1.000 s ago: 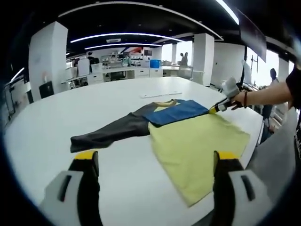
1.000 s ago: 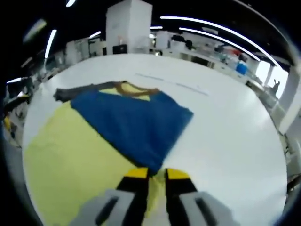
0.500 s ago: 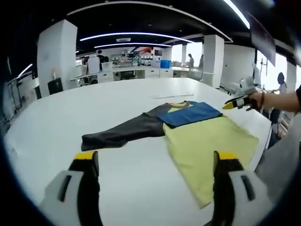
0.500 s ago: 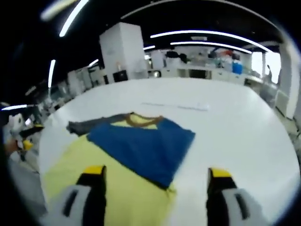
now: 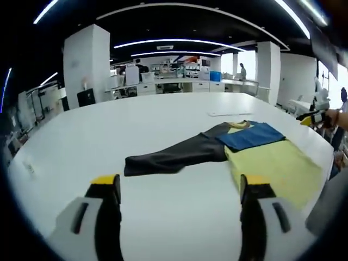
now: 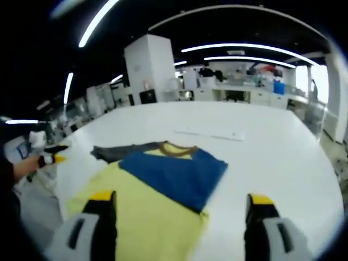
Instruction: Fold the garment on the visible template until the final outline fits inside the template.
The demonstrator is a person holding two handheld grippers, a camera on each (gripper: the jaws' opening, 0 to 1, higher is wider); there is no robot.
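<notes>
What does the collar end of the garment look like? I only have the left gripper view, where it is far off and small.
Observer: In the right gripper view the neckline is a brown-trimmed band, lying above the blue sleeve folded across the yellow body.
Operator: Anything on the table past the collar?
Observer: A thin flat white strip lies beyond it, apart from the garment.
Operator: Is the right gripper holding cloth?
Observer: No, the right gripper stands open above the yellow body, jaws wide apart.
</notes>
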